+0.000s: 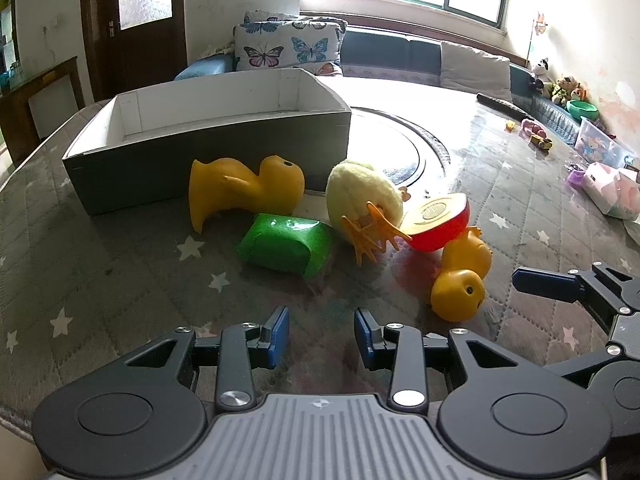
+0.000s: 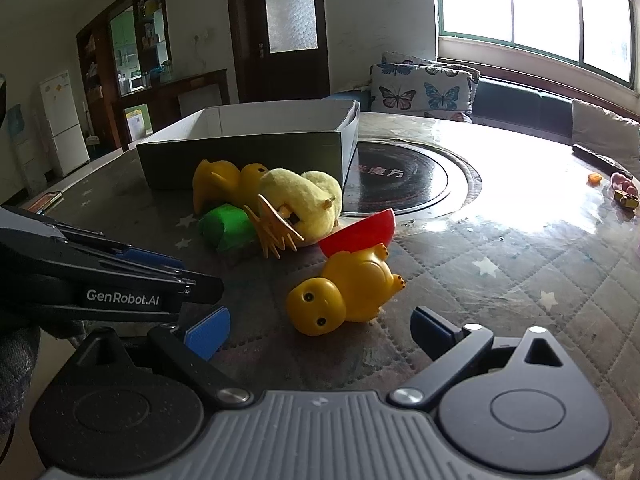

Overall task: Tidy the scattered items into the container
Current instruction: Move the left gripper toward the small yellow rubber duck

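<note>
In right wrist view, fridge (image 2: pixel 64 120) (unseen from left), left tongs (image 2: pixel 168 264) sideways

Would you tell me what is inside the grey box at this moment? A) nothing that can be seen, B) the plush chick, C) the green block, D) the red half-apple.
A: the grey box shows only bare white walls inside, while the green block, plush chick and red half-apple lie on the table in front of it.

Glossy plastic on the big yellow duck (image 1: pixel 244 188), fuzzy plush on the chick (image 1: pixel 362 192), matt cardboard for the box (image 1: pixel 208 152), shiny clear film over the quilted bench (image 1: pixel 500 184).
</note>
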A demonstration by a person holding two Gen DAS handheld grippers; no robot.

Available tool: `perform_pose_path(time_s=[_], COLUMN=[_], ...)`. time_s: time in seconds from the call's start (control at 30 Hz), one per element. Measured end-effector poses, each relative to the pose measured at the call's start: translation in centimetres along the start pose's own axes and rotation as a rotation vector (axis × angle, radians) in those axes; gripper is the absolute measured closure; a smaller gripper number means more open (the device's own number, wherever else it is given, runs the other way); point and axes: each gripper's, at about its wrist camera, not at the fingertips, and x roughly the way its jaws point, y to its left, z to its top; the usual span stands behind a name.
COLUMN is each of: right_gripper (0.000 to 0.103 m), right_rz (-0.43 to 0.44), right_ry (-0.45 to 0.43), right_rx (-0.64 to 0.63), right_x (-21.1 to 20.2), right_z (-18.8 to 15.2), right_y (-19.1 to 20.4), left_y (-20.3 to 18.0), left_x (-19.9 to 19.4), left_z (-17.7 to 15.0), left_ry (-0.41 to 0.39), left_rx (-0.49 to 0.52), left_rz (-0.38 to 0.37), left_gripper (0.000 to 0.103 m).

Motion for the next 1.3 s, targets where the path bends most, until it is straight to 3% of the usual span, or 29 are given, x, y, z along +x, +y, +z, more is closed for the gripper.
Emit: perform_pose_path(time_s=[1.3], right_gripper=[0.004], right_rz=[0.007], right_ry=[0.047], right_rx=[-0.015], right_x=[2.9], right_z=[1.9], right_y=[-0.6], left_y=[1.0], left_x=[2.3], left_z=[2.1], left_ry=[0.058], left_rx=[-0.024], left_rz=[-0.040], left_gripper=[0.064])
